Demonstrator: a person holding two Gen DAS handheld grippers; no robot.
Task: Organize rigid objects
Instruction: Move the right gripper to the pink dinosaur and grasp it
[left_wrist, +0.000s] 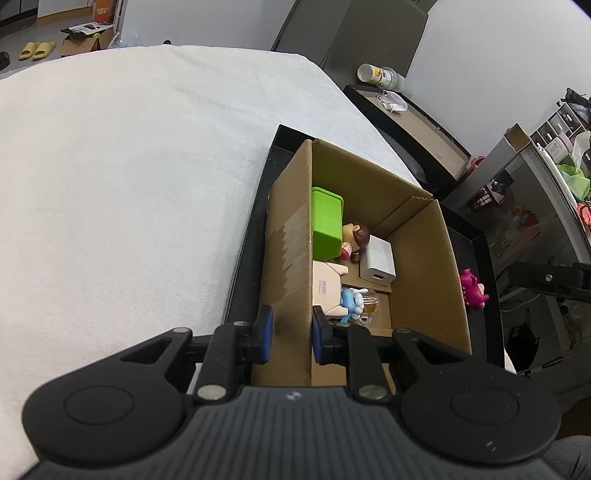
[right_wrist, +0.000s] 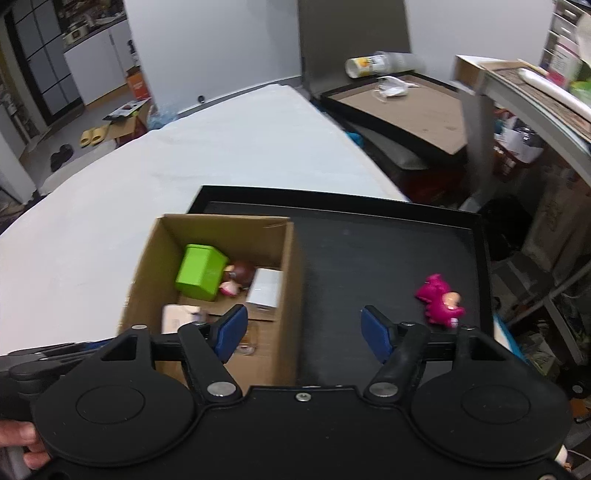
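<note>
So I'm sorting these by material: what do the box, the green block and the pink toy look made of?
Box: corrugated cardboard, matte brown; fluted edge and a tape strip show.
Green block: probably hard plastic, though painted tin is possible; smooth, even colour, rounded corners.
Pink toy: likely moulded plastic or vinyl, slightly glossy; too blurred to be sure.

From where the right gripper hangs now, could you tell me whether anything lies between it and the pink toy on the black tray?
Nothing visible does. The right gripper, jaws open and empty, has only bare black tray between it and the pink toy. The cardboard box stands on the other side.
</note>
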